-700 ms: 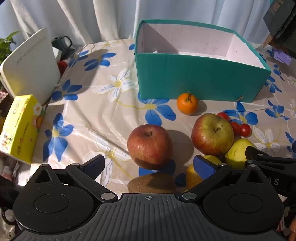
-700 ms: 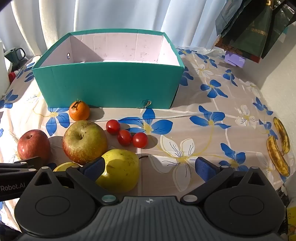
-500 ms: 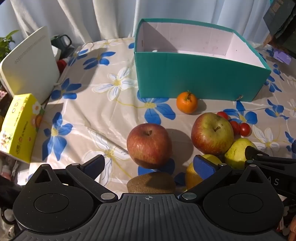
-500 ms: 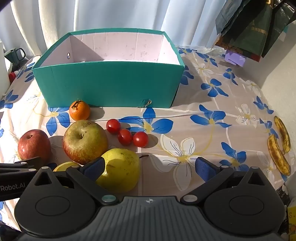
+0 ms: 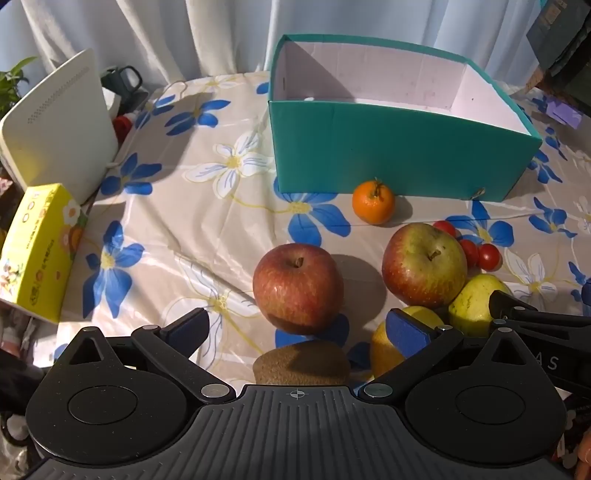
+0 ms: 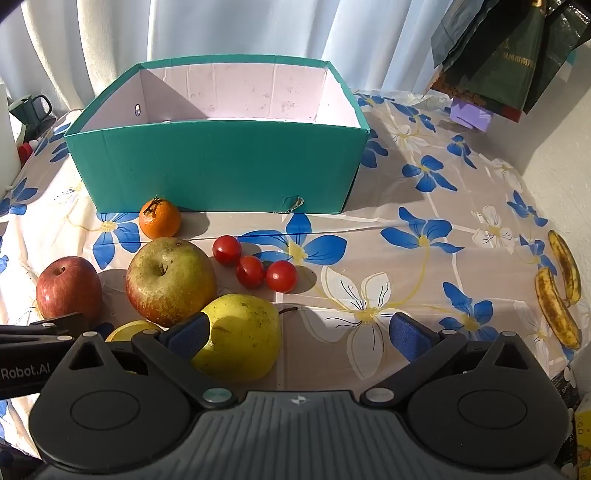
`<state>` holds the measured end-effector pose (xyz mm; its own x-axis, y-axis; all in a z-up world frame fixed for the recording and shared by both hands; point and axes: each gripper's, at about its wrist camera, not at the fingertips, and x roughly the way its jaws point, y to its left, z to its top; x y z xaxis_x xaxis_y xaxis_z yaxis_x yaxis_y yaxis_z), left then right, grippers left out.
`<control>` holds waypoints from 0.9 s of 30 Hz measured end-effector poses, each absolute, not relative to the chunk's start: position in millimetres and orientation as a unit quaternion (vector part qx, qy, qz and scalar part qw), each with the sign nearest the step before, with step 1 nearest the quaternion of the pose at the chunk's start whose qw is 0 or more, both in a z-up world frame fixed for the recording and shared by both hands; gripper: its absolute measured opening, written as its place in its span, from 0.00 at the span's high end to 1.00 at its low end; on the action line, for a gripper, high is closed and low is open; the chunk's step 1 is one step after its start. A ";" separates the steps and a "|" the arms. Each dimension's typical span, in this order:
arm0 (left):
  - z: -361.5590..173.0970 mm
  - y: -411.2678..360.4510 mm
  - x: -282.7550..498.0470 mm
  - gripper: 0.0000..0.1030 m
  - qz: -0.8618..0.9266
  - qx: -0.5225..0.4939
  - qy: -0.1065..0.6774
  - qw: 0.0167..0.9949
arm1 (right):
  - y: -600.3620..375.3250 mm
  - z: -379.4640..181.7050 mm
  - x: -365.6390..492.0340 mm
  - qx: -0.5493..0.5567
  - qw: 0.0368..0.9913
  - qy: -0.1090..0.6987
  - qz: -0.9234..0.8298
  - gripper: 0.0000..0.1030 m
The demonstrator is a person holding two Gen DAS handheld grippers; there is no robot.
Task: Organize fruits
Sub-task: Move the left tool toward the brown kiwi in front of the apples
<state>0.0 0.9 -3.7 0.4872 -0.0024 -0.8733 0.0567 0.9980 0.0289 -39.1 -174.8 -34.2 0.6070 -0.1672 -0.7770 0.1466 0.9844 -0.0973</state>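
Lying scattered on the tabletop just in front of the teal box: fruit, none yet inside. Box open-topped, long axis running left to right in both views, pale inner walls sunlit. Tangerine closest to box front wall, stem up. Red apple upright, stem cavity facing up, set apart to the left of the red-green apple, also stem up. Three cherry tomatoes in a short diagonal row right of that apple. Yellow pear on its side, long axis roughly left-right, thin stem pointing right. Lemon partly hidden behind left gripper's right pad; kiwi low in left view, long axis sideways, near the red apple. Two spotted bananas far right, well apart from the rest, lengthwise toward the box end of the table. Left gripper jaws spread wide, holding nothing, angled down above kiwi and red apple. Right gripper jaws likewise wide, nothing clamped, left pad in front of the pear. Tabletop covered in glossy beige cloth with blue and white flowers, strong sun and hard shadows. White curtain behind; white device and yellow carton at left edge; dark bags hanging upper right.
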 end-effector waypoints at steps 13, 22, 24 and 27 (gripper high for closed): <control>-2.6 4.0 -2.0 0.00 -0.016 0.025 0.507 0.862 | -176.1 -31.0 -38.3 -0.012 0.896 0.436 -0.085 0.00; -2.4 3.5 -1.2 0.00 -0.012 0.026 0.509 0.860 | -174.4 -31.9 -38.8 -0.011 0.896 0.436 -0.083 0.00; -2.5 3.7 -1.3 0.00 -0.012 0.026 0.509 0.860 | -174.8 -31.8 -38.7 -0.011 0.896 0.436 -0.084 0.00; -2.7 4.3 -1.7 0.00 -0.012 0.026 0.510 0.860 | -174.4 -31.8 -38.5 -0.011 0.896 0.437 -0.083 0.00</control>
